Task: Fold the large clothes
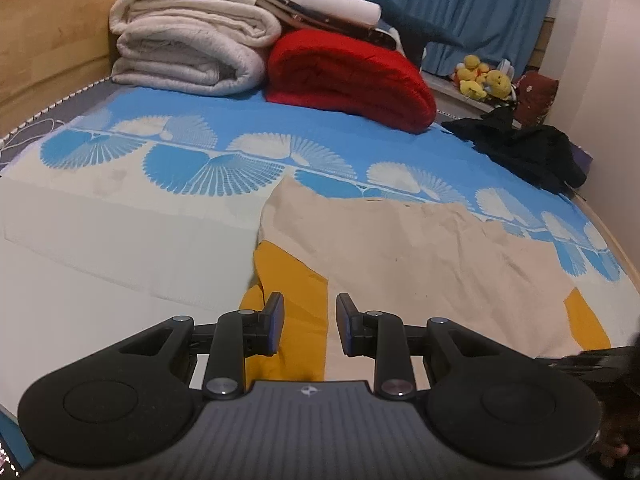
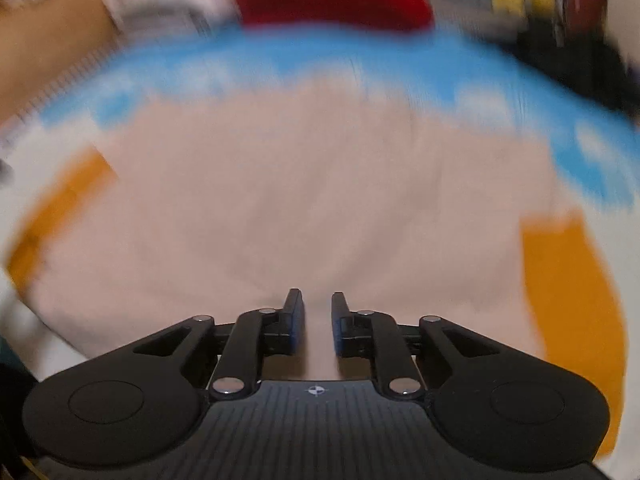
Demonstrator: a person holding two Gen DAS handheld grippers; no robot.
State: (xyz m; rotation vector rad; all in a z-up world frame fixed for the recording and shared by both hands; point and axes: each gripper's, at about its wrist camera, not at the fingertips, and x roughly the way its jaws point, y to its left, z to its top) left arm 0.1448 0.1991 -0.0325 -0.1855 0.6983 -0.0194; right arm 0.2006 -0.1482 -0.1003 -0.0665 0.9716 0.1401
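Observation:
A beige garment [image 1: 420, 248] with mustard-yellow sleeves [image 1: 292, 280] lies spread flat on the bed's blue-and-white patterned sheet [image 1: 240, 112]. My left gripper [image 1: 310, 300] hovers over the yellow sleeve at the garment's left side, open, with nothing between its blue pads. The right wrist view is motion-blurred. In it my right gripper [image 2: 316, 294] is over the middle of the beige garment [image 2: 300, 184], its jaws a narrow gap apart with only the cloth below showing through. Yellow sleeves [image 2: 568, 288] flank the garment on both sides.
Folded cream blankets [image 1: 188, 40] and a folded red blanket [image 1: 348, 76] are stacked at the bed's far end by the wooden headboard [image 1: 48, 40]. Black clothing [image 1: 528, 148] lies at the far right near yellow plush toys [image 1: 480, 76]. A white cloth [image 1: 100, 240] covers the left.

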